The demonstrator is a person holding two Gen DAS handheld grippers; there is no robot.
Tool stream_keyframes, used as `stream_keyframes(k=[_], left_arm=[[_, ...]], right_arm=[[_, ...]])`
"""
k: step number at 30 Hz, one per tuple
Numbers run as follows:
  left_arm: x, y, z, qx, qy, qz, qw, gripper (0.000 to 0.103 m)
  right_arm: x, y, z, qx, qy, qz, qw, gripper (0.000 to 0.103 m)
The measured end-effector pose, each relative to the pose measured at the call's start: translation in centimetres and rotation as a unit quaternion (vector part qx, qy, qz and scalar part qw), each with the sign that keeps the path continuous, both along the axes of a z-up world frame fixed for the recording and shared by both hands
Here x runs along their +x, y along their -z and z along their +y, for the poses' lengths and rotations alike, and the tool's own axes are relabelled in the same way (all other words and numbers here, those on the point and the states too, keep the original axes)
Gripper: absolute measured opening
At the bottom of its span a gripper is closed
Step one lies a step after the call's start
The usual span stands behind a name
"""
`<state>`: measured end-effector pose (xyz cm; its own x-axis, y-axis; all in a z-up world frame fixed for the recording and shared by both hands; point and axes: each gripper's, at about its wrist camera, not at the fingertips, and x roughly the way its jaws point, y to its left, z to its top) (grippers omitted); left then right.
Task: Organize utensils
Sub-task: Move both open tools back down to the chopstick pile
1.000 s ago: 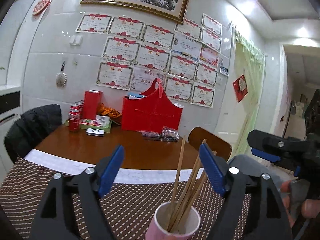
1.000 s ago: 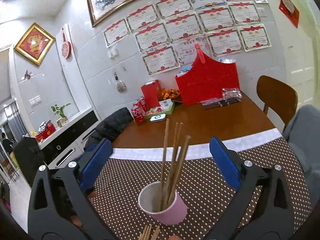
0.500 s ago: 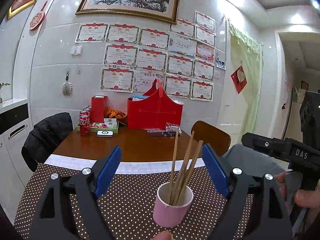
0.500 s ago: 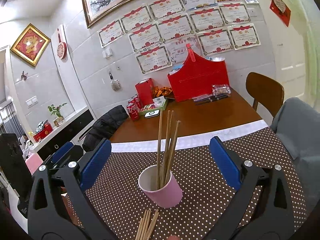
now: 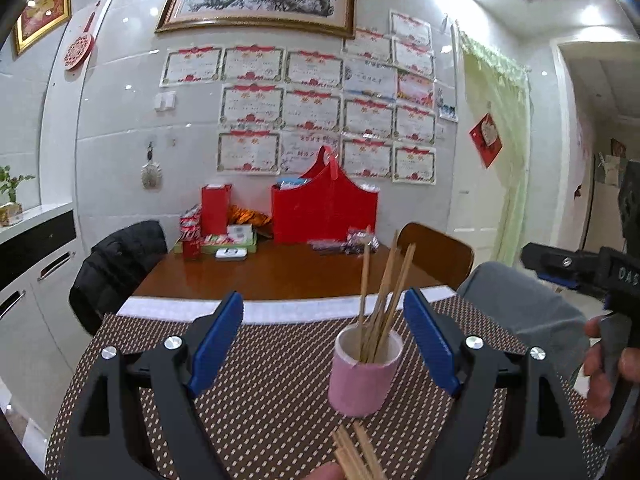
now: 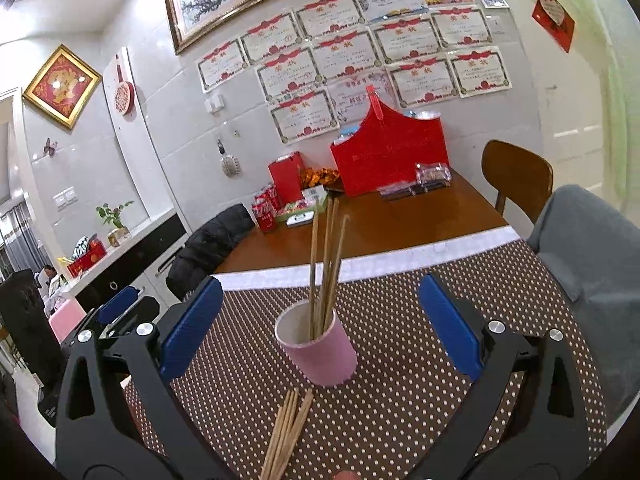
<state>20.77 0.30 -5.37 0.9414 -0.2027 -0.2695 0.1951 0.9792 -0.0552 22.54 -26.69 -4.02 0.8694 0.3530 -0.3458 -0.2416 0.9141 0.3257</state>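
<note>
While both the left gripper (image 5: pixel 323 350) and right gripper (image 6: pixel 320 320) gape empty, the loose chopsticks (image 6: pixel 286 434) lie lengthwise toward the right gripper, below the pink cup (image 6: pixel 320 350).

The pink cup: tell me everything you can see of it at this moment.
The pink cup is a plain cylinder, pink outside and pale inside, possibly paper. It stands upright on the brown dotted mat, holding several wooden chopsticks that lean on its rim. More loose chopsticks lie just before it. Neither gripper touches it.
</note>
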Motion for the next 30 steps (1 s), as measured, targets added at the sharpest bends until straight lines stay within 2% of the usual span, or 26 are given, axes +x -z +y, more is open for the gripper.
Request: stream_keyframes(k=[5, 11, 16, 19, 21, 25, 30], left_arm=[[0.2, 2.7, 1.0, -0.001, -0.006, 0.051, 0.9987, 0.081], [0.0, 6.8, 0.5, 0.035, -0.004, 0.11, 0.9933, 0.081], [-0.5, 10.8, 0.4, 0.05, 0.002, 0.179, 0.9826, 0.081], [-0.9, 12.6, 0.1, 0.07, 0.004, 0.207, 0.9759, 0.081], [-1.2, 13.5, -0.1, 0.082, 0.008, 0.221, 0.9717, 0.081], [-1.7, 15.2, -0.5, 0.102, 0.016, 0.25, 0.9626, 0.081], [-1.4, 16.9, -1.0, 0.097, 0.032, 0.289, 0.9518, 0.081]], right_arm=[[-0.9, 2.0, 0.2, -0.016, -0.003, 0.029, 0.999, 0.097], [-1.3, 6.2, 1.2, -0.036, -0.02, 0.089, 0.995, 0.097], [-1.9, 11.0, 2.7, -0.072, -0.047, 0.152, 0.985, 0.097], [-2.1, 13.8, 3.5, -0.101, -0.053, 0.188, 0.976, 0.097], [-2.2, 14.9, 3.7, -0.102, -0.061, 0.203, 0.972, 0.097], [-2.5, 15.9, 3.7, -0.105, -0.067, 0.214, 0.969, 0.097], [-2.5, 16.1, 3.2, -0.101, -0.064, 0.217, 0.969, 0.097]])
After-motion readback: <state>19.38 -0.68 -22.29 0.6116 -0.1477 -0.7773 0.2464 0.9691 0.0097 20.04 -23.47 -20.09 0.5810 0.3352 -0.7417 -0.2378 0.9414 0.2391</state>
